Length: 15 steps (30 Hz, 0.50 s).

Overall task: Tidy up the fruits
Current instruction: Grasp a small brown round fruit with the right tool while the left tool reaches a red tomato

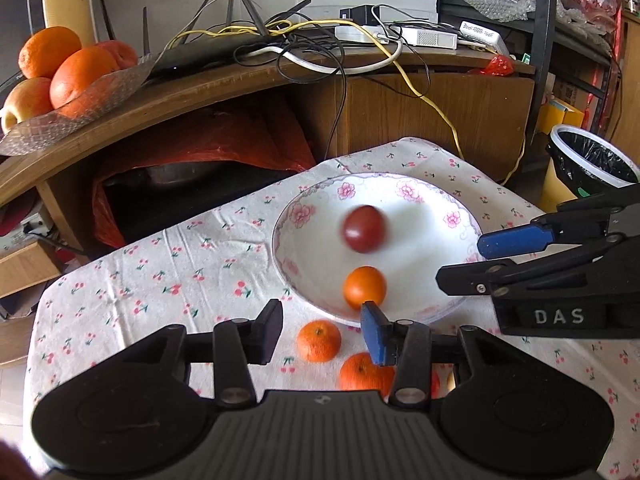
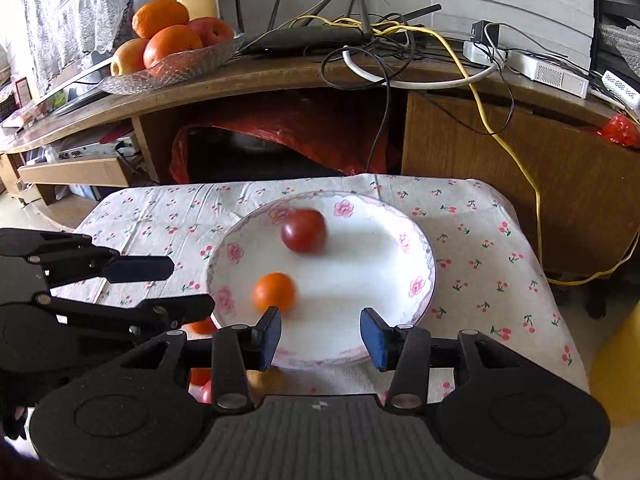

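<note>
Both grippers hover over a small table covered with a cherry-print cloth [image 1: 168, 264].

**Plate.** A white plate with a pink floral rim [image 2: 416, 286] sits on the cloth. It holds two fruits:
- A dark red tomato [image 2: 304, 231], blurred, lies at about 11 o'clock from the plate centre in the right wrist view.
- A small mandarin [image 2: 274, 291] lies at about 8 o'clock, near the plate's near rim. The two fruits are apart.

**Loose fruit.** In the left wrist view, two more mandarins lie on the cloth just outside the plate's near rim: one [image 1: 319, 340] between the fingers of the left gripper, another [image 1: 362, 372] at 5 o'clock from it, partly hidden by the blue-padded finger.

**Left gripper** [image 1: 326, 330]. Jaws are spread wide and grip nothing.

**Right gripper** [image 2: 320, 338]. Jaws are spread wide over the near rim of the plate and grip nothing. The left-hand pad [image 2: 269, 336] sits just beside the plated mandarin; contact cannot be determined.

**Surroundings.** Behind the table stands a wooden cabinet [image 2: 480, 148] carrying a glass dish of oranges and apples [image 2: 172, 66], a black router [image 2: 304, 38] and tangled cables. A lined bin [image 1: 592, 168] stands at 2 o'clock in the left wrist view.
</note>
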Motion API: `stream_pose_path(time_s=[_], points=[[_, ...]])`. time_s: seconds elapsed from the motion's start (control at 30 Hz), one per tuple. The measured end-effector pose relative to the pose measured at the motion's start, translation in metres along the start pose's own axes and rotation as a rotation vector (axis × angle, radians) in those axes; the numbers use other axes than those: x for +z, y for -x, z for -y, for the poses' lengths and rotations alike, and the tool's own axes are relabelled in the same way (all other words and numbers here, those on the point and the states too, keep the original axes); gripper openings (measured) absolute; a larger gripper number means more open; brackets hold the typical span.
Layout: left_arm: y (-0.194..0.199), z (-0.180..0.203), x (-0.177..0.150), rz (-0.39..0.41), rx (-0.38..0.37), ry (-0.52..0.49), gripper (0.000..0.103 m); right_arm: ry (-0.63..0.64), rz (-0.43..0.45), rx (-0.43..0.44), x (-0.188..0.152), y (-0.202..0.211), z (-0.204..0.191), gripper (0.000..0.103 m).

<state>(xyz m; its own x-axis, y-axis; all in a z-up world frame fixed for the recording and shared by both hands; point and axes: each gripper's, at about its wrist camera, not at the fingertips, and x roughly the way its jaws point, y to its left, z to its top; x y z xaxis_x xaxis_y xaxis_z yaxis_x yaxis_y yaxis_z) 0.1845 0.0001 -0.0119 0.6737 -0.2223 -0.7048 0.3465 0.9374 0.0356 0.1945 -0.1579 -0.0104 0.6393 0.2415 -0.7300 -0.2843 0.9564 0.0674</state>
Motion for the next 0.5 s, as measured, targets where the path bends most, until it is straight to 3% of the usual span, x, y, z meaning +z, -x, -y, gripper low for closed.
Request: stream_pose_path(time_s=[0.5], points=[[0.043,0.001,-0.041,-0.057,-0.004,0.041,0.057,-0.007,-0.052,0.070,-0.032,0.032,-0.002,0.043]])
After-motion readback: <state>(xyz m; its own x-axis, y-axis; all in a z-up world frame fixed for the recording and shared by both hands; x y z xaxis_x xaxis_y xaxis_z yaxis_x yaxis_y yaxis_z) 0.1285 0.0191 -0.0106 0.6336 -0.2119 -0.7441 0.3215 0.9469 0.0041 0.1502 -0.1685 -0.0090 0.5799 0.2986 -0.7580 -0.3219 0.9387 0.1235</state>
